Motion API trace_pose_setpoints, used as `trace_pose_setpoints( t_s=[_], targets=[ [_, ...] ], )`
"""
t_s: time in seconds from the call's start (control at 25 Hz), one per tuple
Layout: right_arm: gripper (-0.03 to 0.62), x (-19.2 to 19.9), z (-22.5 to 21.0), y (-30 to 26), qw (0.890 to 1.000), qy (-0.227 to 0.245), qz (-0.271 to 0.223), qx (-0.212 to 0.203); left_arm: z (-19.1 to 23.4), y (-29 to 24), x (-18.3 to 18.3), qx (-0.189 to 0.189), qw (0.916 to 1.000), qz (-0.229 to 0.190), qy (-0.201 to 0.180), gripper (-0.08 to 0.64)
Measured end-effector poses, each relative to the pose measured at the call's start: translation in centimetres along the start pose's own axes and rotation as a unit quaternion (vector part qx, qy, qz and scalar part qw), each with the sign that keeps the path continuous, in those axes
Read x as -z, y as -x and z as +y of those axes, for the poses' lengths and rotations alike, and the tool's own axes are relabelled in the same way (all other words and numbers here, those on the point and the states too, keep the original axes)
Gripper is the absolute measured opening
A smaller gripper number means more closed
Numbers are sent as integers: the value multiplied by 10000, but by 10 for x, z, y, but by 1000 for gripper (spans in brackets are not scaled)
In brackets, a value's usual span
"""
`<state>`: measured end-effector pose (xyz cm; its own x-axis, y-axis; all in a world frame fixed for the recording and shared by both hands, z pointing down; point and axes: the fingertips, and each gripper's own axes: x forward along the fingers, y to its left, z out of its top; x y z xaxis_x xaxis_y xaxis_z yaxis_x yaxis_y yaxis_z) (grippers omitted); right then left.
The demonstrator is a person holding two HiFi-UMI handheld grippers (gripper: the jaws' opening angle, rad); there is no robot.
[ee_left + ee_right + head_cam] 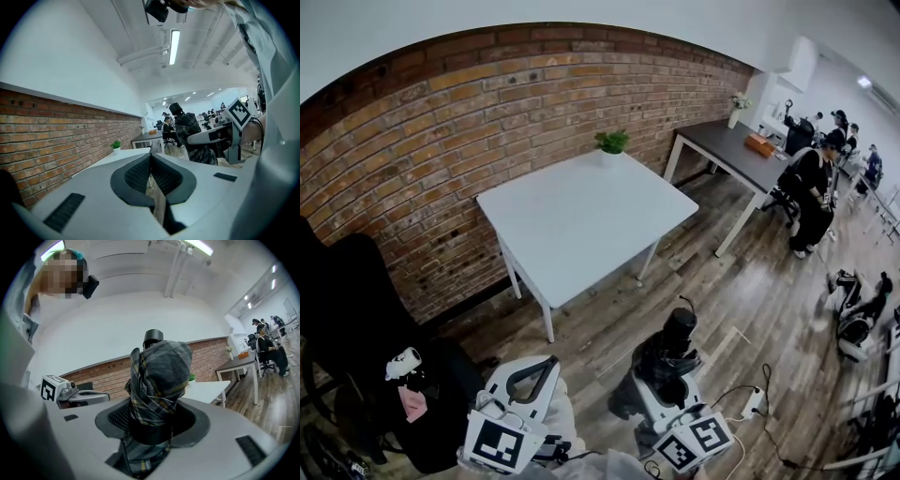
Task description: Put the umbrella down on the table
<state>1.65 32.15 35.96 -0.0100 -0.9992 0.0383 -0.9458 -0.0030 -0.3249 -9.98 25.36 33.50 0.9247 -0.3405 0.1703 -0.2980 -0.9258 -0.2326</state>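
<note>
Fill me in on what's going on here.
A person stands holding a gripper in each hand. The right gripper has its jaws shut on a folded plaid umbrella. The left gripper is shut on nothing. The white table, with a small plant at its far edge, stands ahead by the brick wall. The umbrella is not yet on it.

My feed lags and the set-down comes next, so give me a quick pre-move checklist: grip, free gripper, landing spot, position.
1. Right gripper clamped on the umbrella: ok.
2. Umbrella folded and wrapped tight: ok.
3. Left gripper shut, empty, apart from the umbrella: ok.
4. White table has bare space; only a potted plant at its far corner: ok.
5. Umbrella above the table: not ok, floor lies between.
</note>
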Motion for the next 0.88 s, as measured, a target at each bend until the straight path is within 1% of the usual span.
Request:
trace_pose_setpoints(
  t_s=[0.2,0.36,0.64,0.88],
  targets=[
    [232,-1,-10,-23,10000,27,24,-32,19,-17,8,-79,9999,-17,101,18],
    [232,-6,-26,-51,9999,91,32,-39,40,-43,12,-87,9999,-50,77,18],
    [232,-27,-50,-123,9998,173,46,-91,101,-94,10,-160,9998,-97,107,18],
    [232,-45,-74,-181,9998,210,75,4,152,-140,7,-119,9997,-141,167,18]
  ],
)
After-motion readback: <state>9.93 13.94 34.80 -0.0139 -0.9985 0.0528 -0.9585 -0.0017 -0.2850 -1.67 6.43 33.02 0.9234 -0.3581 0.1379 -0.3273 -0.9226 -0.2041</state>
